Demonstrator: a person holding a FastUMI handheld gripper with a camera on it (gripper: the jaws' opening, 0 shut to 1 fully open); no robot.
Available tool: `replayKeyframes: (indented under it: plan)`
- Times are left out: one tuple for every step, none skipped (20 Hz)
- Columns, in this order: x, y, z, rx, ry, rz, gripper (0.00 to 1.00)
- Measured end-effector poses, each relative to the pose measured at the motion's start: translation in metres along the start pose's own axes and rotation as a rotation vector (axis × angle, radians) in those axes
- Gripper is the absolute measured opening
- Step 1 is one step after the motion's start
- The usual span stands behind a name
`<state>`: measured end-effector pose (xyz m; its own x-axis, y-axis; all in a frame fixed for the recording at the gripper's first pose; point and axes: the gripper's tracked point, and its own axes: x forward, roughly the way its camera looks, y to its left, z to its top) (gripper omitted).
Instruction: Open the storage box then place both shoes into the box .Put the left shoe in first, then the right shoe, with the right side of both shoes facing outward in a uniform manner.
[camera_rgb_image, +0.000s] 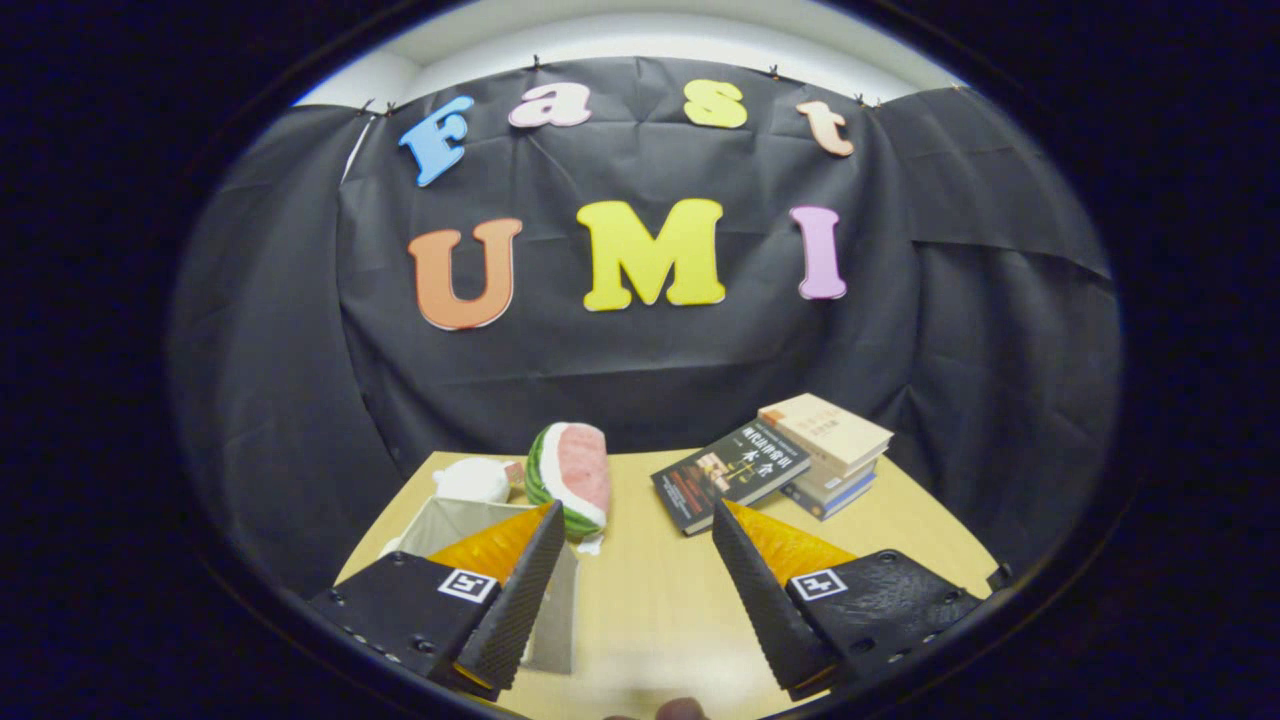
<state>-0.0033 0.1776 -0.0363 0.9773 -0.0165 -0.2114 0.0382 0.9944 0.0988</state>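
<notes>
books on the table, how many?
4, perhaps more hidden: a black-covered book lying flat beyond the open fingers, and a three-book stack beside it, tan paperback on top.

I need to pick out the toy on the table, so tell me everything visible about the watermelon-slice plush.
The watermelon-slice plush toy looks soft and fabric-made: a pink-red flesh face, a white band, and a green striped rind. It stands on its edge on the light wooden table, beyond the open gripper, beside a white plush toy and just behind the pale storage box. Whether it touches either cannot be told.
</notes>
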Motion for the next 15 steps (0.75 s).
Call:
replayKeyframes:
  plan:
    - [-0.009,-0.009,0.008,0.001,-0.018,-0.004,0.91]
    - [-0.017,-0.016,0.016,0.004,-0.034,-0.004,0.91]
    - [-0.024,-0.022,0.023,0.009,-0.046,-0.004,0.91]
    - [-0.031,-0.029,0.027,0.018,-0.054,-0.006,0.91]
    - [-0.038,-0.034,0.033,0.025,-0.06,-0.004,0.91]
    - [-0.044,-0.038,0.038,0.029,-0.07,-0.003,0.91]
    - [-0.051,-0.04,0.044,0.031,-0.083,0.002,0.91]
    - [-0.046,-0.046,0.05,0.026,-0.099,0.004,0.91]
    - [-0.05,-0.046,0.053,0.019,-0.112,0.009,0.92]
    - [-0.054,-0.047,0.054,0.014,-0.123,0.009,0.92]
    - [-0.056,-0.047,0.054,0.014,-0.128,0.013,0.92]
    - [-0.057,-0.045,0.053,0.014,-0.131,0.019,0.93]
    - [-0.058,-0.044,0.052,0.011,-0.133,0.023,0.93]
    - [-0.058,-0.044,0.055,0.008,-0.141,0.03,0.94]
    - [-0.059,-0.043,0.056,0.009,-0.144,0.038,0.95]
